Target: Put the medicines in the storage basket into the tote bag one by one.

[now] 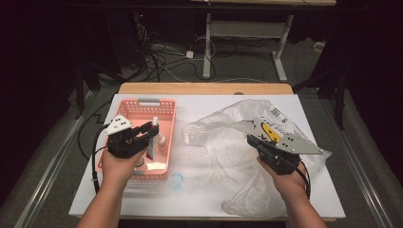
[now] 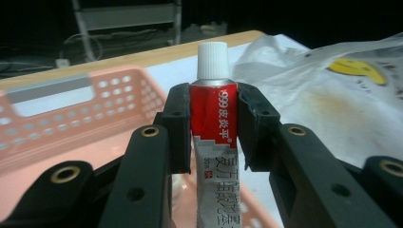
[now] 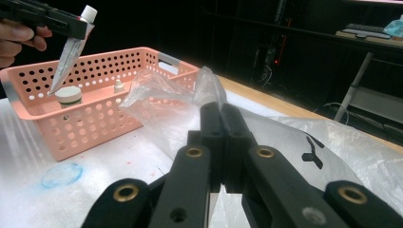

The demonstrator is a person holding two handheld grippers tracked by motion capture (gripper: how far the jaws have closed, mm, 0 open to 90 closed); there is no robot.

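Ointment tube (image 2: 213,118), red and silver with a white ribbed cap, is clamped between the jaws of the left gripper (image 2: 213,124), cap end up, just below the shoulder. In the high view this gripper (image 1: 142,133) sits at left centre of the frame, over the pink basket (image 1: 168,108); the tube's flat tail hangs down toward the basket interior. The right gripper view places the tube (image 3: 70,47) at upper left, above a small round jar (image 3: 69,97) and a small bottle (image 3: 119,86) standing in the basket.

Right gripper (image 3: 222,137): jaws pressed together on a fold of the clear plastic bag (image 3: 166,114), which lies crumpled across the right half of the white table (image 1: 209,190).

Handling, as a judgement: the tube looks light and soft-walled. Excess clamping force could dent it or push product toward the cap. The stiffer shoulder near the cap is the preferred hold point. The bag film is thin, slippery and limp; grip a gathered fold, not a single layer.
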